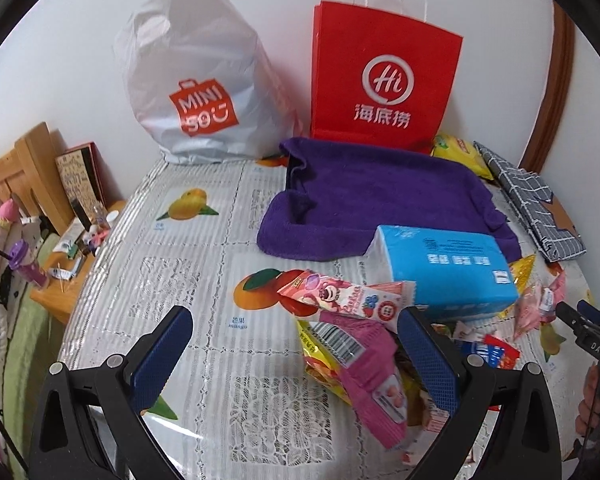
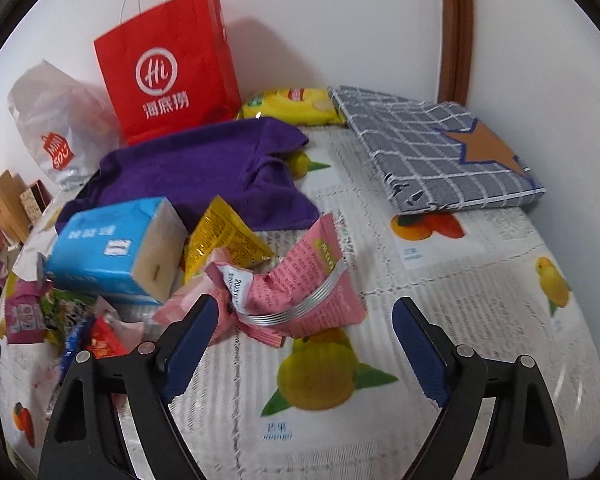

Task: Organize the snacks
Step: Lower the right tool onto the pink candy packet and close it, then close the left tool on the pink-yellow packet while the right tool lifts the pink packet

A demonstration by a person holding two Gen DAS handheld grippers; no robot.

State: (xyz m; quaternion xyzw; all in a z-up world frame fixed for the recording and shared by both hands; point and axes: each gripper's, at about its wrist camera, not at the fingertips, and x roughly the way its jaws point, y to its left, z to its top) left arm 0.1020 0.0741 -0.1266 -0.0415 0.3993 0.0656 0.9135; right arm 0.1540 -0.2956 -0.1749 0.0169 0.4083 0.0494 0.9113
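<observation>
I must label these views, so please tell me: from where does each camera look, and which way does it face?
Left wrist: sits on the left gripper, faces the wall over the snack pile; its open fingers show, with the right gripper at the edge.
Right wrist: sits on the right gripper, faces the pink packet; open fingers show.
Shared: red bag, blue tissue pack.

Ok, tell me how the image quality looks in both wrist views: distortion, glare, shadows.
Left wrist view: strong fisheye bending, dark corners, the tablecloth curving away; the red bag casts a soft shadow on the wall; sharp overall. Right wrist view: same bending, the door frame bowed; bright glare on the silver band of the pink packet; the left-edge clutter is squeezed and hard to read.
</observation>
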